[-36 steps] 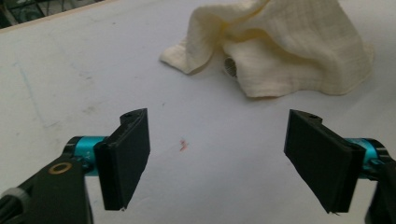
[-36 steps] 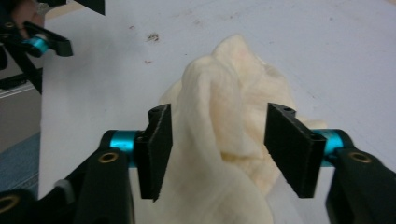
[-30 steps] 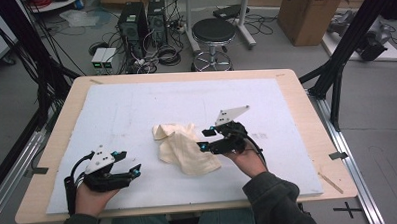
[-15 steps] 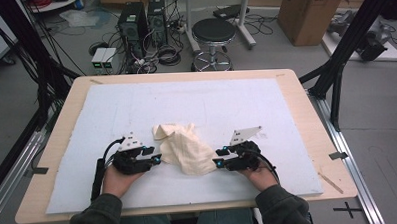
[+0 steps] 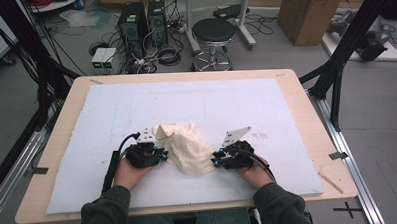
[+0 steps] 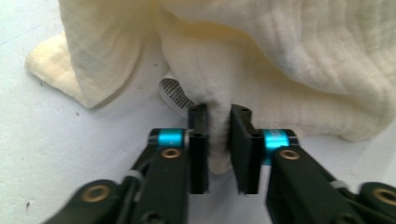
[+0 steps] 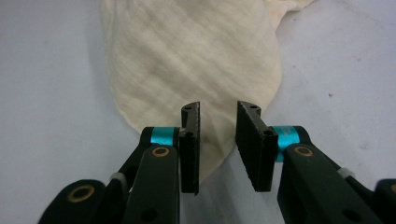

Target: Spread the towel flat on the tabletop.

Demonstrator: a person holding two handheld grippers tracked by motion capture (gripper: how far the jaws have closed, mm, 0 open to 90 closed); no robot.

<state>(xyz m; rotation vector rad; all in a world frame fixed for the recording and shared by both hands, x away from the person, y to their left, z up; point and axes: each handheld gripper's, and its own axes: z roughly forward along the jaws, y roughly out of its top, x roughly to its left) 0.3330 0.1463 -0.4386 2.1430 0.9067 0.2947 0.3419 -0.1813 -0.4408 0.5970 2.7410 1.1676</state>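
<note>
One cream cloth point(image 5: 185, 147) is lying crumpled on the white mat point(image 5: 266, 109), at about 6 o'clock from the mat's centre, and two grippers are flanking it. The left gripper point(image 6: 218, 140) is sitting at the cloth's 9 o'clock; its jaws have just been closing and are now pinching a fold of the fabric between the pads. The right gripper point(image 7: 217, 140) is sitting at the cloth's 3 o'clock – its jaws have been closing too, but are still standing apart, with the cloth's pointed corner lying between them. One small printed label point(image 6: 175, 93) is peeking out beneath the cloth.
</note>
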